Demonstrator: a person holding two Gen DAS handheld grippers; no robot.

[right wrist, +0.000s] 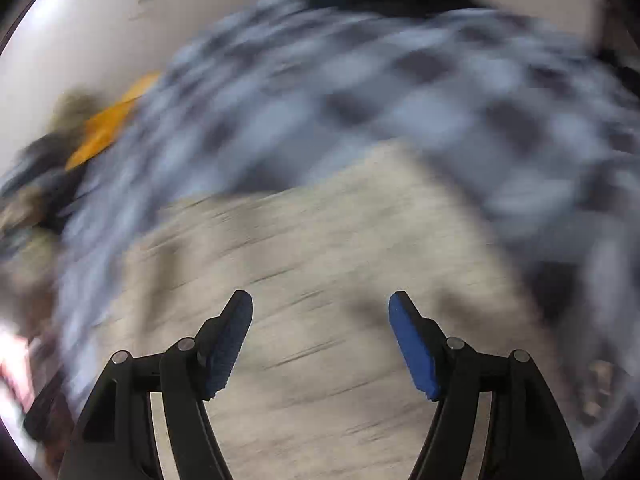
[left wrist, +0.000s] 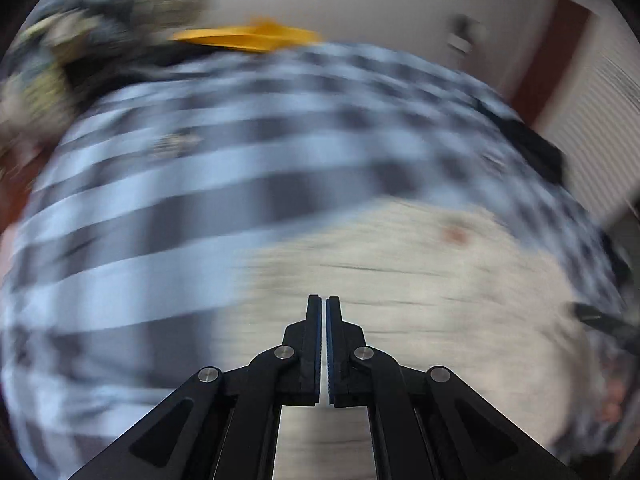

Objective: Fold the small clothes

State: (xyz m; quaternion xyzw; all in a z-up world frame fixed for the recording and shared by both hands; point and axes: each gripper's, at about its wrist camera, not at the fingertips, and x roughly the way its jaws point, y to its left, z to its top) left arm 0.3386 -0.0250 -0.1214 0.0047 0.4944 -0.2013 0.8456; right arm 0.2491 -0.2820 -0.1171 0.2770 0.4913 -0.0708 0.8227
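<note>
Blue-white and grey checked cloth (left wrist: 240, 152), orange piece (left wrist: 248, 38), pale wood-grain tabletop (right wrist: 320, 248), blue tool pads (right wrist: 412, 348)

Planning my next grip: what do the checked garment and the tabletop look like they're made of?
Checked garment: soft woven cloth, likely cotton or flannel, matte; it drapes in folds with a blue-grey plaid. Tabletop: pale wood-grain surface, maybe laminate, low sheen; dark streaks run along it. Motion blur leaves both uncertain.

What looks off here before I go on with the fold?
The left gripper is shut with nothing between its pads, over bare table beside the checked garment. The right gripper is open and empty too.
</note>
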